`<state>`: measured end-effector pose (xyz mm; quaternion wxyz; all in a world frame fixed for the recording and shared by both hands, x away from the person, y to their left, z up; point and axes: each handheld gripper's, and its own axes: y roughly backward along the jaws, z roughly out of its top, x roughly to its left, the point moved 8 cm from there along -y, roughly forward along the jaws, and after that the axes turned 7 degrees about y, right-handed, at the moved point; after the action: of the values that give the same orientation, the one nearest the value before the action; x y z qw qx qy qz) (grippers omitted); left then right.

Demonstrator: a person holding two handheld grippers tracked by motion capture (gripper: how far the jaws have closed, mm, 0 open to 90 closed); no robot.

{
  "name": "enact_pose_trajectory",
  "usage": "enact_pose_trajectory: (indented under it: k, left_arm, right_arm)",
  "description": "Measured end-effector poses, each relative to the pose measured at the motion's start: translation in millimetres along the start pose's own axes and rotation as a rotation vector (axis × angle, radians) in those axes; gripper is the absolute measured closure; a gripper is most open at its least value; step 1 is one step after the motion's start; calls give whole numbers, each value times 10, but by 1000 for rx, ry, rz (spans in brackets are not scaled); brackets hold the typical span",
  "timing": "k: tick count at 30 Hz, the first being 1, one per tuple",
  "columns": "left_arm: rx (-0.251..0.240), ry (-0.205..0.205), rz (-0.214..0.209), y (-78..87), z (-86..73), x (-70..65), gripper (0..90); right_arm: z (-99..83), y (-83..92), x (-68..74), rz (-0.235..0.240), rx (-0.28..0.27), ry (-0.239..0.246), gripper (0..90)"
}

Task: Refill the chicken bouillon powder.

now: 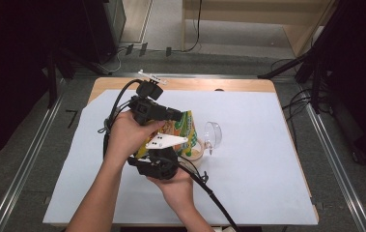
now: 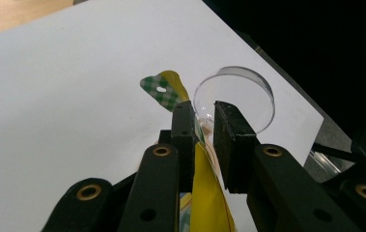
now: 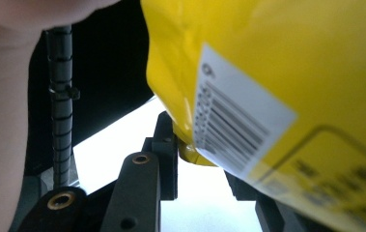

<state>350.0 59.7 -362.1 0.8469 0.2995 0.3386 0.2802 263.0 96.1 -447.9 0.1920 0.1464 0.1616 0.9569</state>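
Both grippers hold the yellow printed plastic snack pouch over the tan round cup: left gripper pinches its top edge, right gripper pinches a corner. Pouring seems in hand; next calls for tilting it, with the clear domed lid lying just right.

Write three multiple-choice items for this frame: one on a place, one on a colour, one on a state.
1. Where does the clear lid lie?
A. on the white sheet, right of the pouch
B. on the floor
C. on the container

2. What is the main colour of the pouch?
A. blue
B. yellow
C. red

3. How does the pouch stand with the left gripper?
A. lying far from it
B. its edge runs between the fingers
C. stacked on top of it

Key: 1 A, the high view shows the lid on the sheet; 2 B, both gripper views show yellow film; 3 B, the left gripper view shows the film between the fingers.
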Motion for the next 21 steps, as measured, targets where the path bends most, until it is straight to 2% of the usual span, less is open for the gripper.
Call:
enact_pose_trajectory:
  k: [2,8,16,21]
  left_arm:
    - [2,-1,1,-2,1,-5,793]
    - [11,9,-5,-9,-14,29,820]
    - [-2,2,-5,-4,-7,22,826]
    - [-27,-9,-10,14,14,13,826]
  right_arm:
    - [7,3,-2,0,-2,-8,714]
    - [-10,-13,-10,-7,6,8,716]
    - [-18,-34,-59,-8,6,19,716]
    - [-7,-31,-74,-18,3,27,712]
